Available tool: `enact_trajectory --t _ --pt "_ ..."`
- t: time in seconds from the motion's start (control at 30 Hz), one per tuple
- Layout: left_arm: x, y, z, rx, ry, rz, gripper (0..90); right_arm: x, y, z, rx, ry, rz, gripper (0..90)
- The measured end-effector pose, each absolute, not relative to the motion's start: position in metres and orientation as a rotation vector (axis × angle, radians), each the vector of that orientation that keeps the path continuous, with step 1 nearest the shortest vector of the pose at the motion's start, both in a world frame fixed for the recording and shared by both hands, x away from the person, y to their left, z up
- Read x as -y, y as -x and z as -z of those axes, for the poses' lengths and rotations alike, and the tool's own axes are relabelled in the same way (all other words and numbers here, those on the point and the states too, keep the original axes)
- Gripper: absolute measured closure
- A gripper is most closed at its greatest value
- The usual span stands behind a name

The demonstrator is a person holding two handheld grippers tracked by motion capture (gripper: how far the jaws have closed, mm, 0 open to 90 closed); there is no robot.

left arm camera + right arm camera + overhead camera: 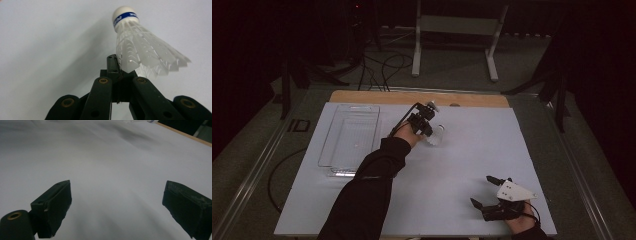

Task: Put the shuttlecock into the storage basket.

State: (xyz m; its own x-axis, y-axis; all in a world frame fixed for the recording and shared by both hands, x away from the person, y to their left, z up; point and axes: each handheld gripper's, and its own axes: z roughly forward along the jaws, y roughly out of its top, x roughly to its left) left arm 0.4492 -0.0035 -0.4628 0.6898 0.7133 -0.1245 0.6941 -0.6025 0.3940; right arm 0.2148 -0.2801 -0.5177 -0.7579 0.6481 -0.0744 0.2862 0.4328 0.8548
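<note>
A white feather shuttlecock point(438, 135) with a blue band round its cork is raised over the white sheet point(472, 150), past the table's middle. My left gripper point(426, 124) is shut on the edge of its feather skirt. In the left gripper view the closed jaws pinch one feather rim, and the shuttlecock point(140, 47) leans away to the upper right with its cork pointing off. My right gripper point(482, 190) rests near the front right edge of the sheet, open with nothing between its jaws. The right gripper view shows its two pads point(53, 205) wide apart over bare sheet.
A clear plastic tray point(324, 145) lies on the left of the sheet, beside the person's left sleeve. A wooden board edge point(412, 97) runs along the far side. Behind the table, cables and a white metal stand point(457, 25) sit on the floor.
</note>
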Motion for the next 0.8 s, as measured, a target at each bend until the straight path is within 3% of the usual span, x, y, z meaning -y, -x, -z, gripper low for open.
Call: enact_trajectory --t 0.8 --pt "-0.011 -0.417 0.434 -1.038 -2.595 -0.042 90.0 0.279 -0.215 0.519 -2.298 -0.800 -1.254 8.6"
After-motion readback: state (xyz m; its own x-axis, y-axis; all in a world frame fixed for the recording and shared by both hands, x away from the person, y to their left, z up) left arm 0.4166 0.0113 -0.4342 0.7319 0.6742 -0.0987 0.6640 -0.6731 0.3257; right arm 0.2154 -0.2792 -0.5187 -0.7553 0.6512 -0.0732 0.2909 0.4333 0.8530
